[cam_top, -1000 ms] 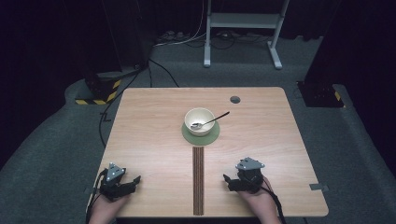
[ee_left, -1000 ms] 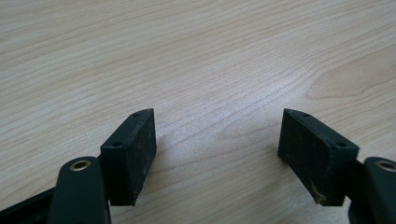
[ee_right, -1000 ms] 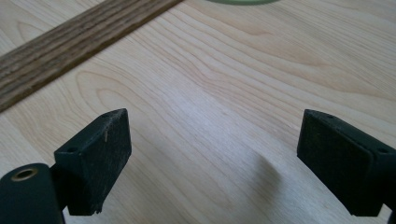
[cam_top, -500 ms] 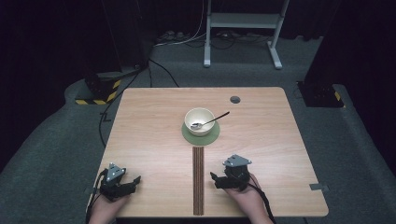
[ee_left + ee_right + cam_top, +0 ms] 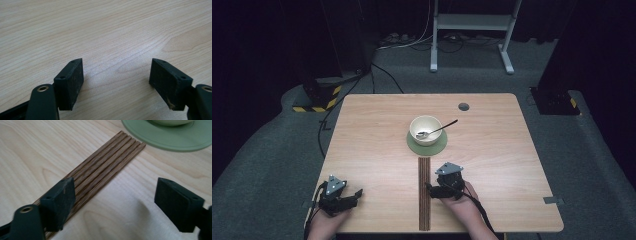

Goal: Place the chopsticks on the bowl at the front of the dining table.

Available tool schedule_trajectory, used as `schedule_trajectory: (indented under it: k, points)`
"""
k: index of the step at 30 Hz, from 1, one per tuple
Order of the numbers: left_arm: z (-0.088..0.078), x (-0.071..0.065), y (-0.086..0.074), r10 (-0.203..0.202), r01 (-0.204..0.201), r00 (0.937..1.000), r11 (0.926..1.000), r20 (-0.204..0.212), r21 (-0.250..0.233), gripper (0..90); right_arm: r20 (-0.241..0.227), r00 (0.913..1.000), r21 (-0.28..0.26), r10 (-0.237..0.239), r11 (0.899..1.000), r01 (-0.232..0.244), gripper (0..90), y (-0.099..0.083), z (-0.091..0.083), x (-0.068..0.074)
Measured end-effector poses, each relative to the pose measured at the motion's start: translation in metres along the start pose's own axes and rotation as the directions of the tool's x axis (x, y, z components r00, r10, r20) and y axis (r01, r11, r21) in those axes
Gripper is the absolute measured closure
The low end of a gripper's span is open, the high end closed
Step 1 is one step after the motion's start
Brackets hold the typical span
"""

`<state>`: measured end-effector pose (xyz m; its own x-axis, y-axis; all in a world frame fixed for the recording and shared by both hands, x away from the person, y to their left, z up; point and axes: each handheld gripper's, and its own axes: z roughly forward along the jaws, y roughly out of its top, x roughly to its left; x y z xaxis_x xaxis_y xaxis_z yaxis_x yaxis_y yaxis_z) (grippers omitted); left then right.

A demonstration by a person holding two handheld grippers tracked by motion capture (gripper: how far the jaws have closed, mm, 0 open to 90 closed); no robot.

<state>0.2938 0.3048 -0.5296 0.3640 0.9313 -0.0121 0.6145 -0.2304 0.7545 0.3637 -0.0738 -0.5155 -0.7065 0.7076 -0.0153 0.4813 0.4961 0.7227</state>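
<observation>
Your left tool (image 5: 354,194) rests near the worktop's (image 5: 377,135) front edge, jaws wide over bare wood. Your right tool (image 5: 430,189) stands wide, its jaws just closing a little, nothing between them, one jaw over the row of chopsticks (image 5: 105,167). Beyond lies the green mat (image 5: 160,142) with bowl (image 5: 424,128) and spoon (image 5: 439,129).

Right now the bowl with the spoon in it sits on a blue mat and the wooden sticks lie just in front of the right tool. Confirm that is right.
Not quite: the mat under the bowl is green, not blue, as the high view shows. The spoon does rest in the bowl, and the wooden sticks lie just in front of the right tool.
</observation>
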Motion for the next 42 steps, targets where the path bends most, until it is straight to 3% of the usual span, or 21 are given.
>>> schedule_trajectory:
  k: [5,11,13,15,29,32,34,37,42]
  points:
    - [-0.001,0.0,0.0,0.012,-0.012,0.9999,0.9999,-0.003,0.003,27.6,-0.008,1.0,-0.012,0.001,1.0,-0.002,23.3,-0.003,-0.004,0.003]
    - [-0.001,0.0,0.0,0.011,-0.011,0.9999,0.9999,0.002,0.004,27.6,0.004,0.9998,-0.049,-0.018,0.999,0.018,38.5,-0.008,-0.009,0.004]
    - [-0.001,0.0,0.0,0.014,-0.014,0.9999,0.9999,0.004,0.004,27.6,-0.019,0.9997,-0.032,0.015,0.999,-0.016,40.3,-0.009,-0.009,0.004]
    - [-0.001,0.0,0.0,0.016,-0.016,0.9999,0.9999,0.005,0.004,27.6,-0.043,0.9989,-0.03,0.017,0.999,-0.019,44.2,-0.01,-0.008,0.005]
    - [-0.001,0.0,0.0,0.016,-0.016,0.9999,0.9999,0.005,0.003,27.6,-0.058,0.9976,-0.015,0.038,0.999,-0.039,45.4,-0.01,-0.004,0.006]
    - [-0.001,0.0,0.0,0.016,-0.016,0.9999,0.9999,0.005,0.004,27.6,-0.054,0.998,-0.019,0.032,0.999,-0.033,45.1,-0.01,-0.005,0.004]
    - [-0.001,0.0,0.0,0.016,-0.016,0.9999,0.9999,0.005,0.004,27.7,-0.024,0.9991,-0.002,0.035,0.999,-0.035,45.4,-0.011,-0.007,0.0]
    - [-0.001,0.0,0.0,0.016,-0.016,0.9998,0.9999,0.006,0.004,27.6,-0.032,0.9983,-0.019,0.049,0.999,-0.05,45.5,-0.011,-0.01,-0.001]
    - [-0.001,0.0,0.0,0.016,-0.016,0.9999,0.9999,0.006,0.004,27.7,-0.04,0.9991,-0.027,0.016,0.999,-0.017,45.5,-0.008,-0.006,0.008]
